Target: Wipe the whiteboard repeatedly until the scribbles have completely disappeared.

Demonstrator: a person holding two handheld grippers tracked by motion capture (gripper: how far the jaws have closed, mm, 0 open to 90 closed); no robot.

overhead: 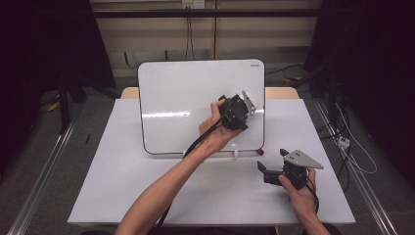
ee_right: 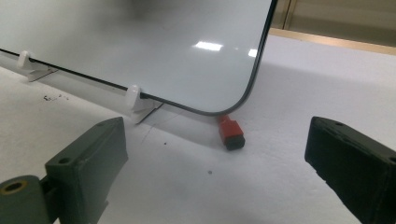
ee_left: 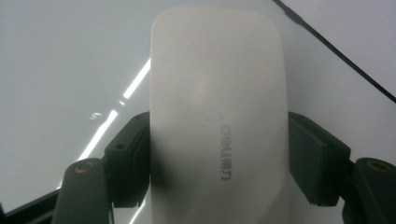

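Note:
A whiteboard leans upright on small white stands at the back of the table. My left gripper is against its right part, shut on a white eraser with grey lettering; the eraser touches or nearly touches the board. My right gripper rests low on the table at the front right, open, with nothing between its jaws. Beyond its jaws, a small red and black piece lies by the board's lower right corner.
The white table top has free room at the left and front. A white clip stand holds the board's lower edge. Small dark crumbs lie on the table near the board. Cables run along the floor at the right.

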